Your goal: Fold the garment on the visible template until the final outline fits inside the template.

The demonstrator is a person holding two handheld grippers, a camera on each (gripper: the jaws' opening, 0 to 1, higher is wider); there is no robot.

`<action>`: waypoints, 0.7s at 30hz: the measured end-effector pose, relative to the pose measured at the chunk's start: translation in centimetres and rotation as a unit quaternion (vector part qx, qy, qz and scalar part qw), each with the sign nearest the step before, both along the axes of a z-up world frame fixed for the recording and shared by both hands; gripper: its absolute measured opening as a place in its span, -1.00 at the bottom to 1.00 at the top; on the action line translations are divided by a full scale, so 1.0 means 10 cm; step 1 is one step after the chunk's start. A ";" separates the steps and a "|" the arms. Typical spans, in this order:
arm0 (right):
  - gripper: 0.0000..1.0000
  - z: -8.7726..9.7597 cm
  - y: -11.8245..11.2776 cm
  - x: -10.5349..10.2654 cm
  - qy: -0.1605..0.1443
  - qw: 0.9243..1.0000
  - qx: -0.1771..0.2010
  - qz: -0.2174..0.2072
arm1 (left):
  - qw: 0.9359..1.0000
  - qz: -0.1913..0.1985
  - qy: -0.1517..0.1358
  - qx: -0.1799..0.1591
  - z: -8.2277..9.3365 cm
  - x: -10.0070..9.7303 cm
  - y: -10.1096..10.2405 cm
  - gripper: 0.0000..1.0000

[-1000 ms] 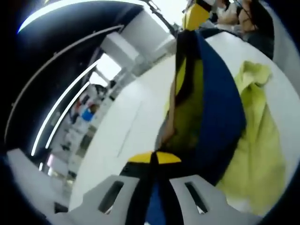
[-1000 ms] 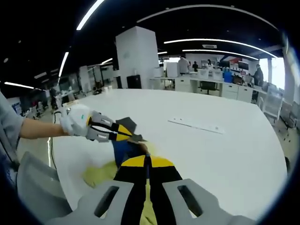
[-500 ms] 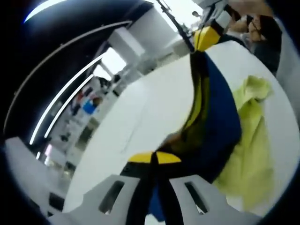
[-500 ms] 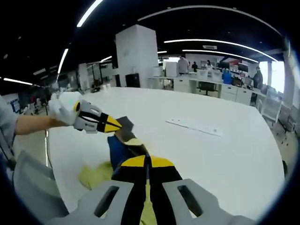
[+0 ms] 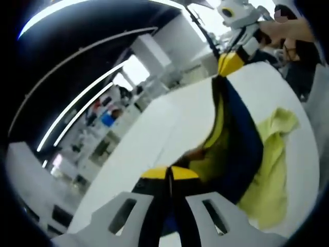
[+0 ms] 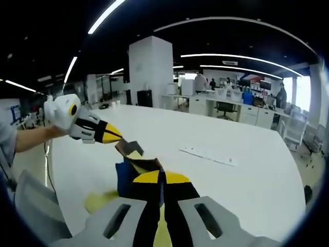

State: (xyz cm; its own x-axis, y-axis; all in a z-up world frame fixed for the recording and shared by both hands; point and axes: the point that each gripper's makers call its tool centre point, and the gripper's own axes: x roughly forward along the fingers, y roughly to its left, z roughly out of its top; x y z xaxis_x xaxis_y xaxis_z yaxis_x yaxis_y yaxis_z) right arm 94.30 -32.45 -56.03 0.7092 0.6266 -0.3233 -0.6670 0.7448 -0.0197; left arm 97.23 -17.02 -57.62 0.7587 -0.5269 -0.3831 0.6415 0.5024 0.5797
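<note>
A dark blue garment (image 5: 244, 136) with a yellow-green inside hangs stretched above the white table (image 5: 149, 139). My left gripper (image 5: 168, 174) is shut on one edge of it. My right gripper (image 5: 230, 63) pinches the far edge, up at the top right of the left gripper view. In the right gripper view my right gripper (image 6: 161, 178) is shut on the garment (image 6: 124, 176), and my left gripper (image 6: 114, 136), held by a gloved hand, grips a corner to the left. A yellow-green stretch of cloth (image 5: 272, 154) trails on the table; whether it is one piece with the garment I cannot tell.
A thin white strip (image 6: 208, 154) lies on the table (image 6: 247, 180) to the right of the garment. The person's sleeve (image 6: 7, 149) is at the left edge. Desks, chairs and people stand in the office behind the table.
Both grippers have risen and drawn apart, so the garment hangs higher and tauter. The left gripper has moved up and left in the right gripper view. Less yellow-green cloth lies on the table.
</note>
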 end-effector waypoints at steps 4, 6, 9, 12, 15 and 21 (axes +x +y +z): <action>-0.98 0.08 0.03 0.02 -0.009 1.000 0.004 0.001 | 1.000 0.005 0.018 -0.019 0.11 -0.05 0.01 -1.00; -0.98 0.11 0.05 0.03 -0.015 1.000 0.002 0.004 | 1.000 0.006 0.014 -0.019 0.17 -0.06 0.04 -1.00; -0.98 0.18 0.07 0.05 -0.021 1.000 0.003 0.008 | 1.000 0.010 0.012 -0.024 0.26 -0.09 0.09 -1.00; -0.98 0.31 0.10 0.07 -0.031 0.999 0.012 0.013 | 0.999 0.016 0.012 -0.032 0.37 -0.11 0.16 -1.00; -0.98 0.42 0.13 0.08 -0.043 0.999 0.015 0.014 | 0.999 0.018 0.010 -0.038 0.48 -0.16 0.18 -1.00; -0.98 0.64 0.19 0.10 -0.065 0.998 0.020 0.020 | 0.998 0.031 -0.005 -0.048 0.71 -0.17 0.30 -1.00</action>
